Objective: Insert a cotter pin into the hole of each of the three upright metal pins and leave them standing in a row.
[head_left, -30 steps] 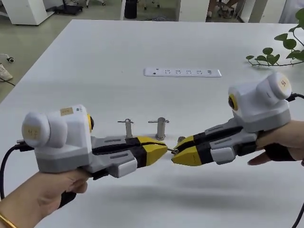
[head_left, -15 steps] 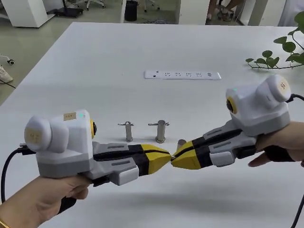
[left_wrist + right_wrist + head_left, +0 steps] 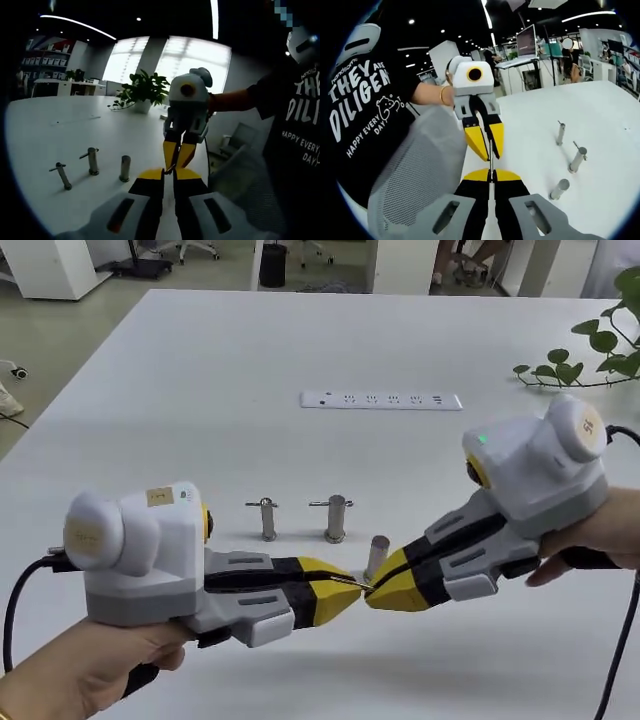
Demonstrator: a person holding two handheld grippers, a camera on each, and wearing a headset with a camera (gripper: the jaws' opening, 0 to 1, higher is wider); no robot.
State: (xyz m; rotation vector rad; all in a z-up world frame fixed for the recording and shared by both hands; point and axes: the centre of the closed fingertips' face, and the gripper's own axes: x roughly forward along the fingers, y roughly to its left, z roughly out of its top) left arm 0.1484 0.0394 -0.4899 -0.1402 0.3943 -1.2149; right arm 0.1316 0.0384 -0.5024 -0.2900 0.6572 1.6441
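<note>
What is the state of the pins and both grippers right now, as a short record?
left upright metal pin: first thin cotter pin through its hole
middle upright metal pin: second thin cotter pin through its hole
right upright metal pin: no cotter pin yet
loose thin metal cotter pin: spans the two gripper tips
left gripper: shut on the loose pin
right gripper: shut on the loose pin
remaining: one insertion
</note>
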